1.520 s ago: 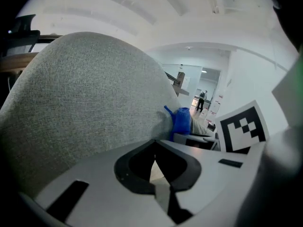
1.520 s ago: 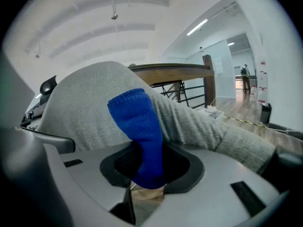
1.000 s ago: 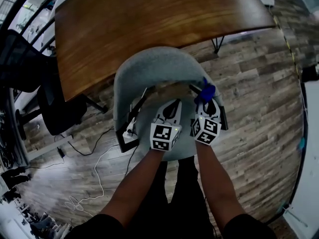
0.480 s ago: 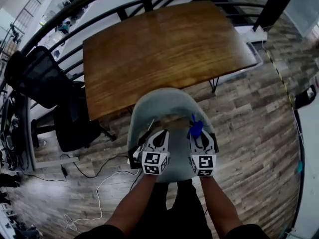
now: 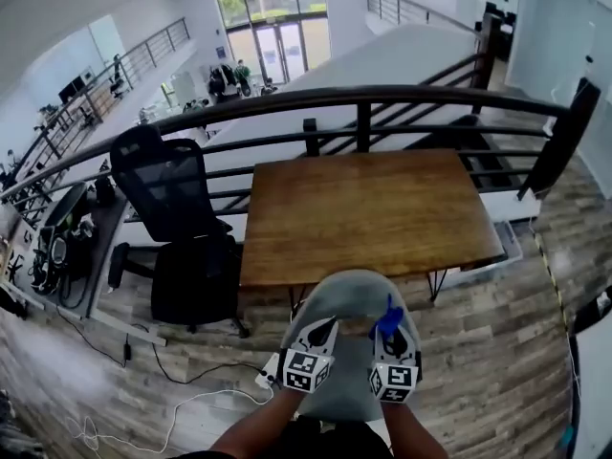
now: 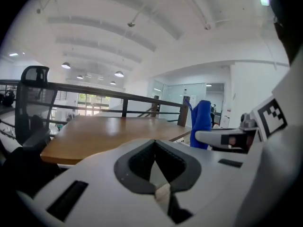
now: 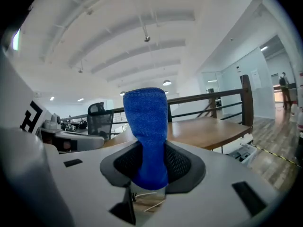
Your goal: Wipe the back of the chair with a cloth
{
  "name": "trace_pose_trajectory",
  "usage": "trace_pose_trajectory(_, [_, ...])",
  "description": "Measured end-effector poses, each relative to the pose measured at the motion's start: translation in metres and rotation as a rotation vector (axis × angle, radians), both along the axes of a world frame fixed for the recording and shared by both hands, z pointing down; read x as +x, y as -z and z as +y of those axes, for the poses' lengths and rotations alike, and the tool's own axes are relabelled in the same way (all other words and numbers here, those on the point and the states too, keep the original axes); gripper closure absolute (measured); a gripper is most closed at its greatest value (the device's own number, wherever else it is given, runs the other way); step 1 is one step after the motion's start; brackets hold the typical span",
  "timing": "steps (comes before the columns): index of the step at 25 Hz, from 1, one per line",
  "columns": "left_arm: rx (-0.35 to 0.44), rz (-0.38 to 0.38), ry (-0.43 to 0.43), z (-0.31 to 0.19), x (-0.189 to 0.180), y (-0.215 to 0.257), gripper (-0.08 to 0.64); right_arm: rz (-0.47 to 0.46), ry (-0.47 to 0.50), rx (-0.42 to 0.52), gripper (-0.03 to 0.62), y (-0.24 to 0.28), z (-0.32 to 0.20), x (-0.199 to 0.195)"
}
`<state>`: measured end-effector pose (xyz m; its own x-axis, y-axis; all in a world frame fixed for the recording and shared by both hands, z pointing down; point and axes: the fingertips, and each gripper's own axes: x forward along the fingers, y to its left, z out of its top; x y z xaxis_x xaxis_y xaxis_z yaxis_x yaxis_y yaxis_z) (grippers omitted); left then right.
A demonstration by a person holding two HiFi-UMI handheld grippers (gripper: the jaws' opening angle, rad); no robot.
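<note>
The cloth, a blue knitted strip, stands upright between the jaws of the right gripper, which are clamped on its lower part so that its rounded top rises clear above them. In the head view it shows as a small blue tuft at the bottom centre of the frame, just right of the middle, over the curved top of the grey chair. Whether the cloth touches the chair's back cannot be told. The left gripper hangs just beside the right one, on its left, also over the chair's back; its jaws are drawn together to a point and grasp nothing. Each gripper's marker cube faces the camera near the bottom edge, with the person's forearms entering below them. The chair stands close against the near edge of a wooden table that fills the middle of the frame. Left of the table a black office chair with a mesh back stands on the plank floor, and a white cable trails across the lower left. A dark railing curves across the upper part of the frame behind the table.
</note>
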<state>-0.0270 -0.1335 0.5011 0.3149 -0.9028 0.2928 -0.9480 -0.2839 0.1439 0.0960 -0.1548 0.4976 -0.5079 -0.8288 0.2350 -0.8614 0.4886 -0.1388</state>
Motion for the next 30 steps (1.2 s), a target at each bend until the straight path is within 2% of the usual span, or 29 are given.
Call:
trace_pose_trajectory(4, [0.058,-0.015,0.019,0.015,-0.021,0.038,0.561,-0.031,0.028,0.08,0.472,0.05,-0.006,-0.015])
trace_pose_trajectory(9, [0.115,0.021,0.036,0.032,-0.025,0.07,0.561,-0.011,0.087,0.162,0.472,0.087,0.007,-0.029])
trace_pose_trajectory(13, [0.148,0.013,0.041,0.036,-0.028,0.087,0.561,0.011,0.143,0.204,0.472,0.097,0.023,-0.041])
trace_pose_trajectory(18, [0.2,0.007,0.034,0.035,-0.025,0.106,0.561,-0.047,0.171,0.262,0.473,0.119,0.028,-0.045])
trace_pose_trajectory(30, [0.206,0.002,0.049,0.036,-0.024,0.108,0.561,-0.047,0.208,0.29,0.472,0.121,0.025,-0.055])
